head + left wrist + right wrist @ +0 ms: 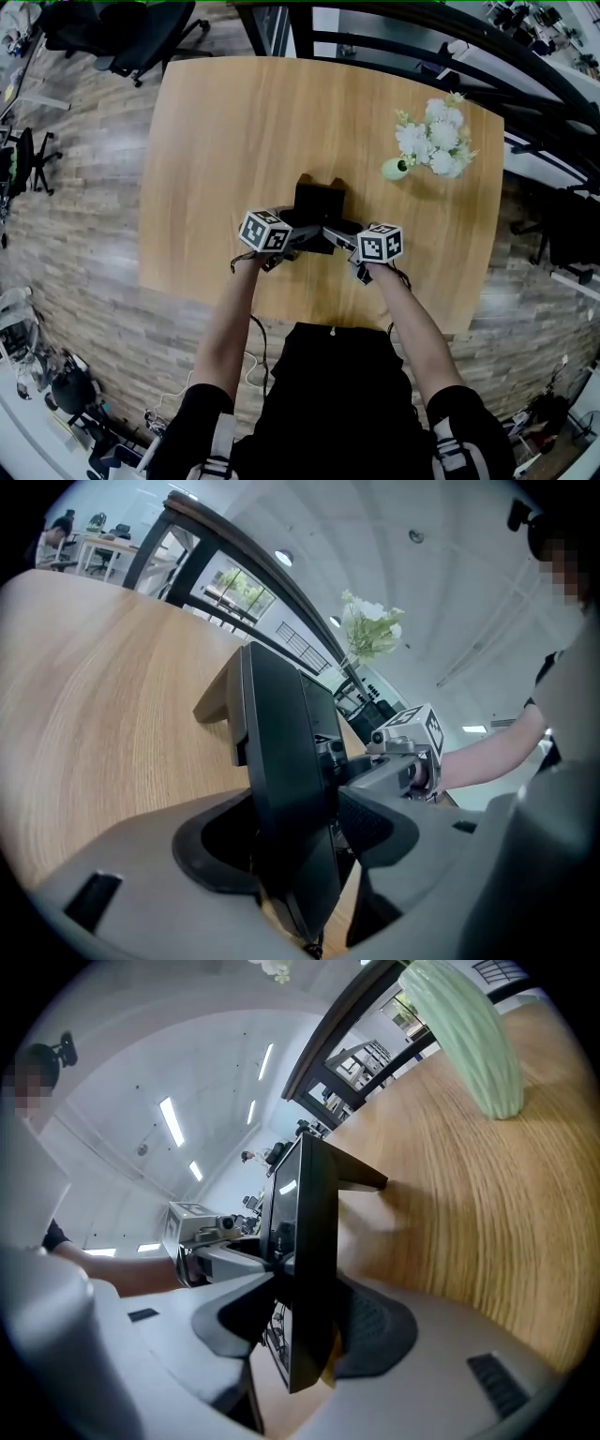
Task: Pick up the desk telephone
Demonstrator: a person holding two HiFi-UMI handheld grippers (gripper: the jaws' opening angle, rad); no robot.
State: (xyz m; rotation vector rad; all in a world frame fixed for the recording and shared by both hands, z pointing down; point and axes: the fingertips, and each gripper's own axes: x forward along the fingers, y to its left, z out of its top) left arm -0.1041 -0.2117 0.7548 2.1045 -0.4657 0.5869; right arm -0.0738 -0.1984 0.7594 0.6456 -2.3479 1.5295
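Observation:
A black desk telephone (319, 214) sits near the middle of the wooden table (216, 141), between my two grippers. My left gripper (298, 240) is shut on the telephone's left edge; in the left gripper view the dark slab of the telephone (286, 771) is clamped between the grey pads. My right gripper (345, 238) is shut on the telephone's right edge, and the right gripper view shows the telephone (305, 1260) pinched between its jaws. Each gripper view shows the other gripper's marker cube (417, 731) beyond the telephone.
A pale green vase (396, 169) with white flowers (433, 136) stands at the back right of the table; the vase (469, 1035) looms near in the right gripper view. Black office chairs (141, 33) stand beyond the table's far left corner. Dark railings run along the right.

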